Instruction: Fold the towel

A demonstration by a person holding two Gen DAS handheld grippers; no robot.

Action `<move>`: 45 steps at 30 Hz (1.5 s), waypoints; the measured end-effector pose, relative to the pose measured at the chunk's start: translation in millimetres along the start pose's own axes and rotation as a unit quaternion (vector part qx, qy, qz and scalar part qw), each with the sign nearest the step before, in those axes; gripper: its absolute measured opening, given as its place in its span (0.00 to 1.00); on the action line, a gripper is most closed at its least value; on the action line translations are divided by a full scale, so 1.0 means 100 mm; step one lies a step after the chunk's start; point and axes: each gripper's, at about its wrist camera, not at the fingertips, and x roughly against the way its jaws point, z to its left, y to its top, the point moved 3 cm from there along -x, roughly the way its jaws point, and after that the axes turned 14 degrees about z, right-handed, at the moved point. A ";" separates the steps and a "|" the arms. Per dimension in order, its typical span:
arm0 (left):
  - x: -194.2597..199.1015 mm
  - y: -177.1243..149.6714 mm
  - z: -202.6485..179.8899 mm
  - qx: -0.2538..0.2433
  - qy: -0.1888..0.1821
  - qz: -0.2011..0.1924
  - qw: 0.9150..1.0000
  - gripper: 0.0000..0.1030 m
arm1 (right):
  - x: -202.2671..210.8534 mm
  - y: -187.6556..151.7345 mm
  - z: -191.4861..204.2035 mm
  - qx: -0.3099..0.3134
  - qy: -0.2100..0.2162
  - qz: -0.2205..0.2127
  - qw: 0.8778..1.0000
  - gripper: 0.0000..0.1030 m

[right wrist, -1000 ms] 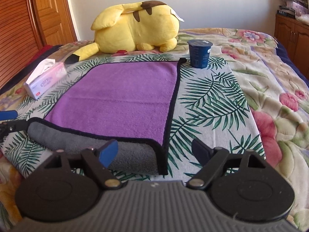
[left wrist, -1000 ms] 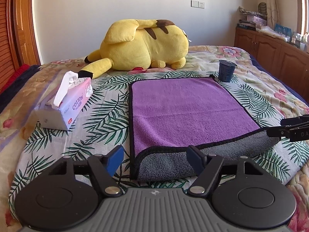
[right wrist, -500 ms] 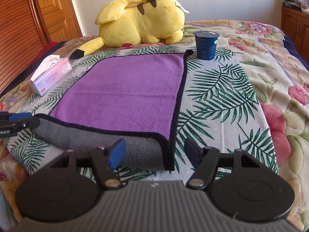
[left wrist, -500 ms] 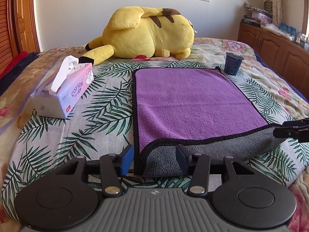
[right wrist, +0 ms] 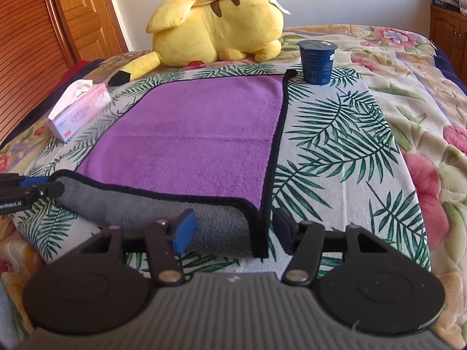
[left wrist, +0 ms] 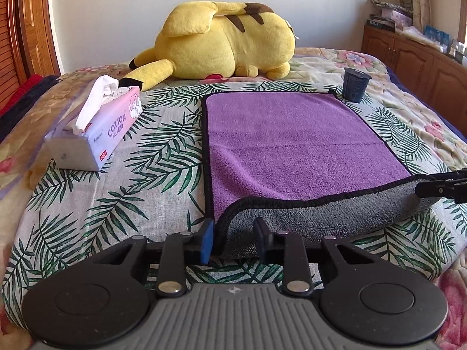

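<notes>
A purple towel [left wrist: 292, 143] with a black hem and grey underside lies flat on the bed; it also shows in the right wrist view [right wrist: 198, 134]. Its near edge is rolled over, showing a grey band [left wrist: 321, 218]. My left gripper [left wrist: 233, 242] straddles the towel's near left corner, jaws partly closed around the fold with small gaps. My right gripper [right wrist: 233, 230] straddles the near right corner, jaws wider, pads not touching the cloth. Each gripper shows at the edge of the other's view.
A yellow plush toy [left wrist: 221, 43] lies at the far end of the bed. A tissue box [left wrist: 96, 134] sits left of the towel. A dark blue cup [right wrist: 317, 61] stands by the towel's far right corner. Wooden cabinets [left wrist: 414, 61] line the right wall.
Both grippers have moved forward onto the towel's near corners and their jaws have narrowed, the left more than the right. The towel itself has not moved.
</notes>
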 end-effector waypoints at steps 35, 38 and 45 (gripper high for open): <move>0.00 -0.01 -0.01 -0.008 0.003 -0.010 1.000 0.00 | 0.02 0.00 0.04 0.027 -0.024 -0.003 0.999 0.04; 0.03 0.00 -0.01 -0.004 0.006 -0.021 1.000 0.00 | 0.04 0.01 0.04 0.028 -0.021 -0.011 0.999 0.04; 0.13 0.04 -0.02 -0.003 0.003 -0.037 0.999 0.00 | 0.11 0.03 0.05 0.026 -0.016 -0.030 0.999 0.03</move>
